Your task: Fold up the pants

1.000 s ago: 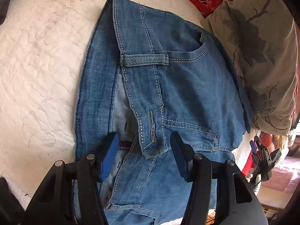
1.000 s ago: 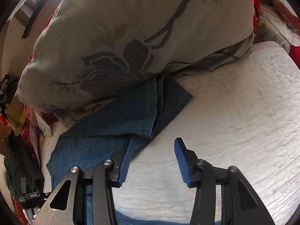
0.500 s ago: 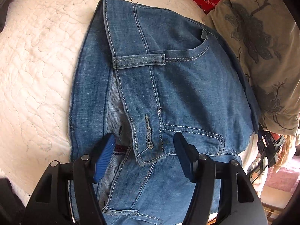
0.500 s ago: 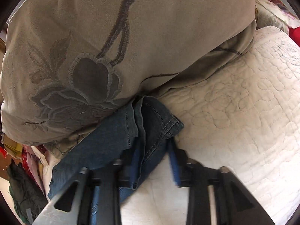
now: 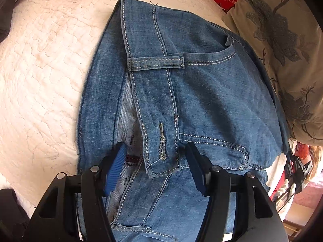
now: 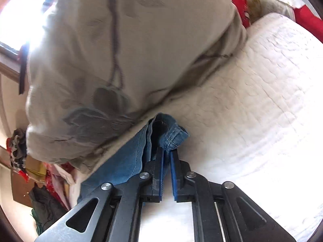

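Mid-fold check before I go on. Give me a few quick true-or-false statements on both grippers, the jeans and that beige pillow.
1. The right gripper is shut on the jeans at a hem corner. True.
2. The left gripper is clamped on the waistband. False: its jaws stand wide apart, either side of the buttonhole tab, gripping nothing.
3. The jeans lie on a white quilted bedspread. True.
4. The floral pillow sits far from the jeans. False: it lies right against them, and the denim runs under its edge.
5. The fly is buttoned shut. False: the waistband hangs open, showing the pale inner lining.
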The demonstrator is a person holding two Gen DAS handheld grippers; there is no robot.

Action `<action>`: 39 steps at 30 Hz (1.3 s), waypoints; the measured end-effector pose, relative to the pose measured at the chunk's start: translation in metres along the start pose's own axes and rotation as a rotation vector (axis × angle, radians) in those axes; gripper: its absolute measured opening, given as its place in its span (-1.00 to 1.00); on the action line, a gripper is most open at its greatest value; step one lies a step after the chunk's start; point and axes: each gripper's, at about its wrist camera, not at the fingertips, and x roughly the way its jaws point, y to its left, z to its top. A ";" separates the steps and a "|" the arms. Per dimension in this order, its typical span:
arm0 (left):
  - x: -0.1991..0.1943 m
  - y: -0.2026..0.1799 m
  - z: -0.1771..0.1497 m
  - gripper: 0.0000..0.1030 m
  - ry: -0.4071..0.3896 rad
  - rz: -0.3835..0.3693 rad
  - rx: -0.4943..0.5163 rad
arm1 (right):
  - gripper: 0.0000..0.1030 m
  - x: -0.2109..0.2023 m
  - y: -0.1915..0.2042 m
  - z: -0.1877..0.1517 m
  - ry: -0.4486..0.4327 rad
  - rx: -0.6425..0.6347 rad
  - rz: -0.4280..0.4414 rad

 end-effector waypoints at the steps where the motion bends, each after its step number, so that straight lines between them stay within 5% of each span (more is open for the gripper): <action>1: -0.002 0.000 -0.001 0.16 0.000 -0.008 0.009 | -0.79 -0.003 -0.004 0.000 -0.008 0.023 0.012; 4: -0.020 0.011 -0.001 0.16 -0.016 -0.058 0.024 | -0.73 -0.026 -0.006 -0.001 -0.085 0.014 0.052; 8: -0.061 0.050 0.017 0.16 -0.126 -0.148 -0.065 | -0.57 -0.038 0.023 0.000 -0.036 -0.128 0.061; 11: -0.065 0.067 0.047 0.16 -0.119 -0.218 -0.149 | -0.36 -0.036 0.050 -0.009 -0.010 -0.234 0.040; 13: -0.059 0.069 0.061 0.17 -0.120 -0.206 -0.168 | -0.20 -0.040 0.063 -0.012 0.002 -0.294 0.029; 18: -0.026 0.064 0.086 0.17 -0.068 -0.148 -0.200 | -0.17 -0.031 0.083 -0.030 0.044 -0.382 -0.006; 23: -0.005 0.069 0.110 0.17 -0.059 -0.195 -0.256 | -0.17 -0.027 0.084 -0.036 0.069 -0.415 -0.035; 28: 0.013 0.047 0.128 0.42 -0.035 -0.173 -0.200 | -0.17 -0.025 0.088 -0.035 0.058 -0.423 -0.052; 31: 0.008 0.030 0.122 0.42 -0.045 -0.232 -0.135 | -0.15 -0.023 0.091 -0.032 0.062 -0.438 -0.065; 39: 0.009 0.010 0.112 0.41 -0.055 -0.179 -0.053 | 0.08 -0.004 0.111 -0.046 0.097 -0.546 -0.102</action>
